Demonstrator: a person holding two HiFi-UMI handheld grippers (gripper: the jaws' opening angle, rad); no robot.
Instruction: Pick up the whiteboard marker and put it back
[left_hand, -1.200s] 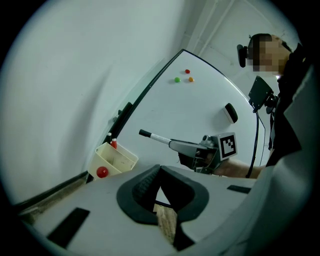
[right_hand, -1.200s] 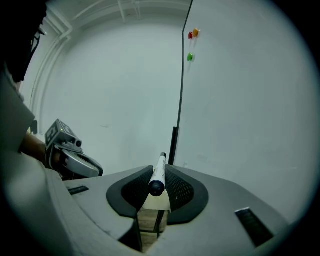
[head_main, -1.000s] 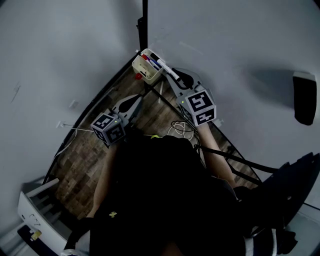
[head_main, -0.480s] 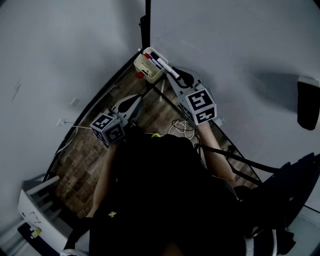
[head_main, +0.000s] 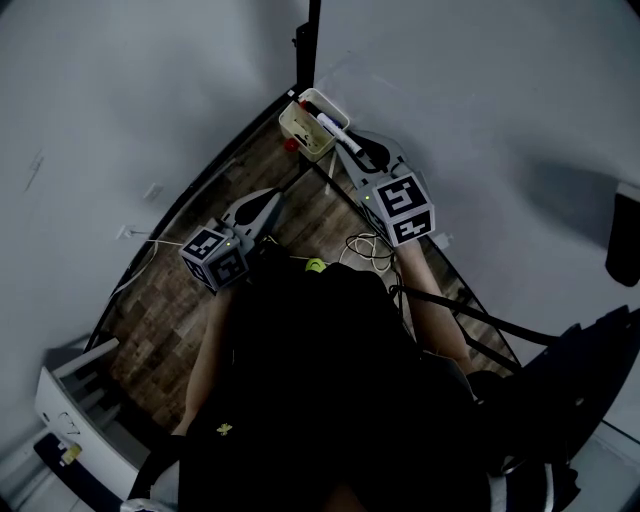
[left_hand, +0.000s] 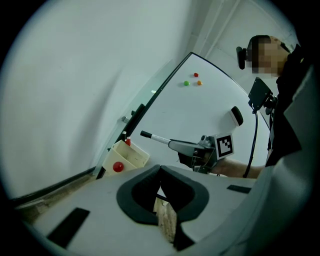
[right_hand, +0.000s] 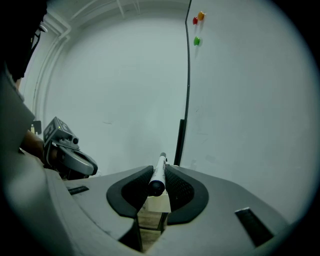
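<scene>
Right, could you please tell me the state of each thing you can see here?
right gripper: shut on the whiteboard marker.
whiteboard marker: clamped, sticking out forward, seemingly capped.
left gripper: shut, nothing between its jaws.
marker box: open-topped, hung at the whiteboard's lower corner.
magnets: three, stuck to the whiteboard.

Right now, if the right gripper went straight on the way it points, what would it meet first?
Probably the whiteboard's black edge strip, the held marker touching first; the tray seems just below that line.
</scene>
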